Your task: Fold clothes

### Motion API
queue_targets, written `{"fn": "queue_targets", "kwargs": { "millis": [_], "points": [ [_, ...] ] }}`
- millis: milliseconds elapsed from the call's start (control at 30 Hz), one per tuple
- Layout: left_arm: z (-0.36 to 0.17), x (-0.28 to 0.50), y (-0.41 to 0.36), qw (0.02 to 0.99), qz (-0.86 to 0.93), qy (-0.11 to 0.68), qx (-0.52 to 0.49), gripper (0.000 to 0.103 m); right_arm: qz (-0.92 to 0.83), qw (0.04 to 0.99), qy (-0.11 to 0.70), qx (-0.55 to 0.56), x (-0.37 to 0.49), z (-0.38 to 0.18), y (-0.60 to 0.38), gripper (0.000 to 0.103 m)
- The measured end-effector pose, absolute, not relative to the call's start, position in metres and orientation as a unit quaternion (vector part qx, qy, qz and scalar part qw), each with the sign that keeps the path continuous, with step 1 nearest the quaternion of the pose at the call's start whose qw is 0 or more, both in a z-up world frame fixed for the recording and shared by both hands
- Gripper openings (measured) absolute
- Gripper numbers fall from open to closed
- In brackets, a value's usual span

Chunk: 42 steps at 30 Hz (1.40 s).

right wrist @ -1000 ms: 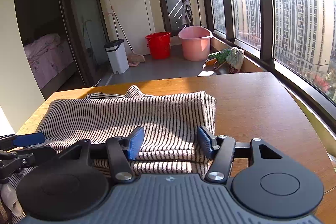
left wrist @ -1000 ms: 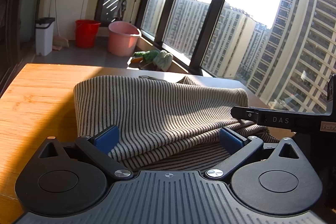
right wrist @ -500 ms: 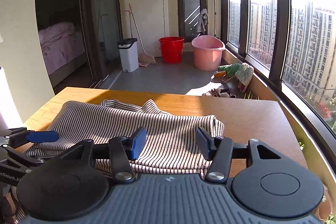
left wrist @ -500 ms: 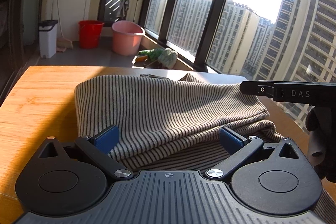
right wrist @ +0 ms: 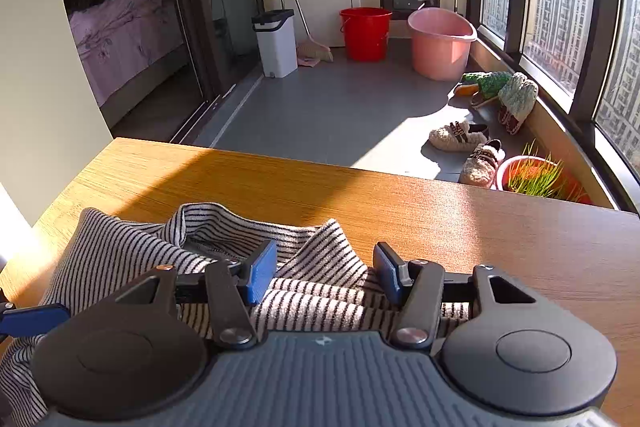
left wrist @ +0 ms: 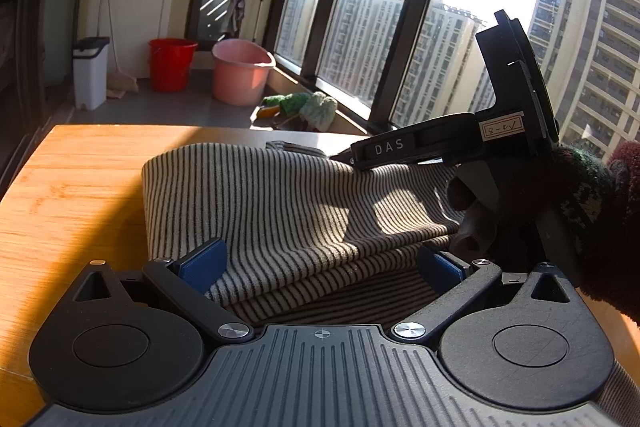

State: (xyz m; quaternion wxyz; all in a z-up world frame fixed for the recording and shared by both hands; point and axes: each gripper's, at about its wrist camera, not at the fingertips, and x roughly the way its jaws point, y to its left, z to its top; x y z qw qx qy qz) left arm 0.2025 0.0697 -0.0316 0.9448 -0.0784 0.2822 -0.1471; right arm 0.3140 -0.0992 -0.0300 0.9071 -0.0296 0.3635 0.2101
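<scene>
A black-and-white striped garment lies folded in layers on the wooden table. My left gripper stands open at its near edge, blue pads wide apart and the cloth low between them. Over the garment's far right part reaches the right gripper's black finger, held by a hand in a dark knitted glove. In the right wrist view my right gripper is open above the rumpled far end of the garment, pads not pressing it. A blue left fingertip shows at the left edge.
Beyond the table's far edge is a grey floor with a red bucket, a pink basin, a white bin, slippers and a pot of grass. Tall windows run along the right.
The right gripper has travelled forward across the garment to its far end and turned; in the left view it swung in over the cloth. My left gripper has stayed put.
</scene>
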Motion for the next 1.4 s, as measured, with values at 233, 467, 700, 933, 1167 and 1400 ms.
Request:
{"fn": "queue_targets", "kwargs": {
  "millis": [233, 467, 700, 933, 1167, 1400],
  "points": [
    [-0.032, 0.203, 0.075, 0.942, -0.156, 0.282, -0.089, 0.103, 0.206, 0.920, 0.333, -0.026, 0.302, -0.020, -0.112, 0.054],
    [0.019, 0.209, 0.120, 0.949, -0.143, 0.238, -0.146, 0.103, 0.171, 0.943, 0.285, -0.015, 0.268, 0.005, -0.174, 0.054],
    [-0.008, 0.276, 0.143, 0.914, -0.099, 0.359, -0.162, 0.103, 0.168, 0.924, 0.328, 0.099, 0.271, -0.023, -0.228, 0.054],
    [-0.025, 0.290, 0.140, 0.904, -0.102, 0.379, -0.169, 0.103, 0.190, 0.913, 0.341, 0.120, 0.285, -0.039, -0.232, 0.059],
    [-0.024, 0.307, 0.151, 0.876, -0.099, 0.403, -0.245, 0.103, 0.217, 0.903, 0.348, 0.125, 0.293, -0.039, -0.227, 0.058],
    [-0.023, 0.305, 0.133, 0.903, -0.106, 0.391, -0.146, 0.069, 0.229, 0.897, 0.349, 0.147, 0.303, -0.042, -0.225, 0.031]
  ]
}}
